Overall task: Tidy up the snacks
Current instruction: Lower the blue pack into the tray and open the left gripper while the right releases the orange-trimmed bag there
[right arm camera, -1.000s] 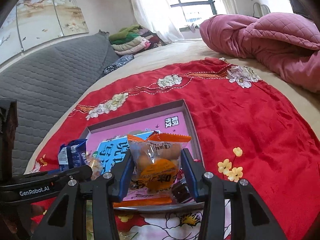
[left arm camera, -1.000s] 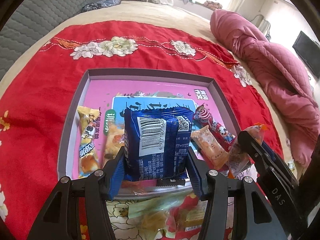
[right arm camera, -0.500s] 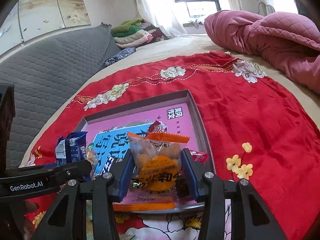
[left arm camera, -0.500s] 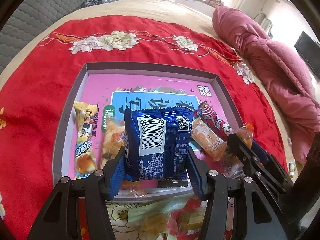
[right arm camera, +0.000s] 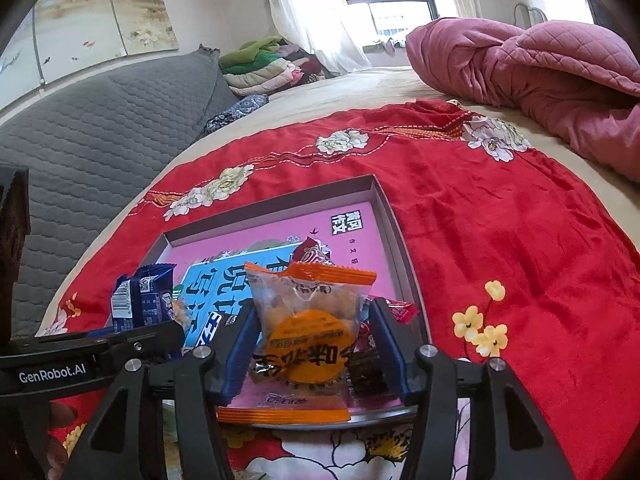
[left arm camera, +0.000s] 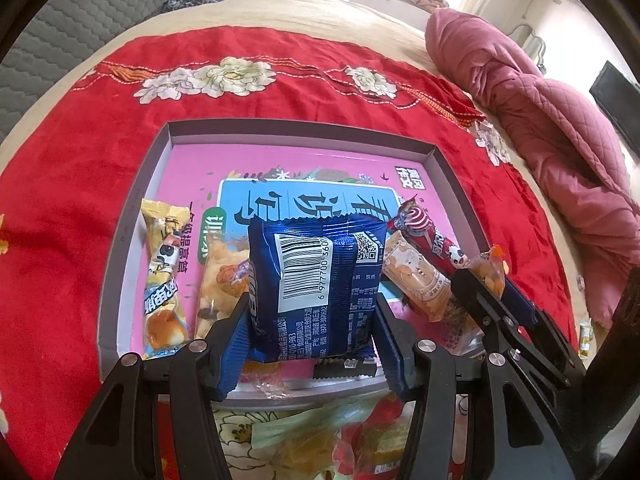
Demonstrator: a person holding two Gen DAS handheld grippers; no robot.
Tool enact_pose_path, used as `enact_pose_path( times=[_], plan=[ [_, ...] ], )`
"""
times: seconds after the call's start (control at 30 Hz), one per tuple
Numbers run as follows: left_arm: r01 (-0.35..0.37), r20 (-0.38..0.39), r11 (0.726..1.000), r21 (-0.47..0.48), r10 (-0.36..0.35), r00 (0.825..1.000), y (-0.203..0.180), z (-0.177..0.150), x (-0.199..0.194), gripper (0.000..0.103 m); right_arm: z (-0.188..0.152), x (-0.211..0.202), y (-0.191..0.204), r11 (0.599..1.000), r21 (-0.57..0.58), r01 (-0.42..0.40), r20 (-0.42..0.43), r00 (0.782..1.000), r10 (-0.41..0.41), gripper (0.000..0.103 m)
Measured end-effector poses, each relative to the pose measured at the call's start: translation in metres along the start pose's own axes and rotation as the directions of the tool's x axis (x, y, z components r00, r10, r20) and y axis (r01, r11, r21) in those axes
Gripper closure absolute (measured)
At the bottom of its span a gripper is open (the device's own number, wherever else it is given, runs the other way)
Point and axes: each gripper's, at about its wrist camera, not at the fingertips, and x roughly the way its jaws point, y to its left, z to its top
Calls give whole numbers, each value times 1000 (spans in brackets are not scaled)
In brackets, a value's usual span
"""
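My left gripper (left arm camera: 312, 314) is shut on a blue foil biscuit packet (left arm camera: 316, 276), held barcode-up over the front of a shallow grey tray (left arm camera: 300, 130) with a pink and blue printed floor. In the right wrist view a clear packet with orange ends (right arm camera: 304, 296) lies on the tray's front right corner between the fingers of my right gripper (right arm camera: 314, 312). Those jaws are opening, and a gap shows beside the right pad (right arm camera: 386, 344). The blue packet (right arm camera: 140, 300) shows at the left of that view.
Inside the tray lie a yellow bun pack (left arm camera: 164, 276), a pale pastry pack (left arm camera: 420, 280) and a red stick pack (left arm camera: 432, 240). Loose snacks (left arm camera: 320, 440) sit on the red flowered cloth (left arm camera: 60, 200) before the tray. A pink quilt (left arm camera: 560, 140) is heaped at right.
The right gripper brought the orange-ended packet down onto the tray's front right corner and its jaws have spread apart. The left gripper kept its grip and stayed put.
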Motion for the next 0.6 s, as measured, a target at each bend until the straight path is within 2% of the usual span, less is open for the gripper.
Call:
enact_pose_path(
  times=[0.23,0.33,0.6],
  plan=[
    [-4,-4,1000,-4,4,1000,0,1,1,45,-1,0,-2,1000,19,-11,-5,1000,11,42],
    [-4,-6,1000,0,4,1000,0,1,1,45,-2,0,-4,999,28,-15,-7,1000,15,37],
    [-9,-14,1000,2,9,1000,0,2,1,44,-1,-4,-5,999,36,-24,6,1000,23,36]
  ],
)
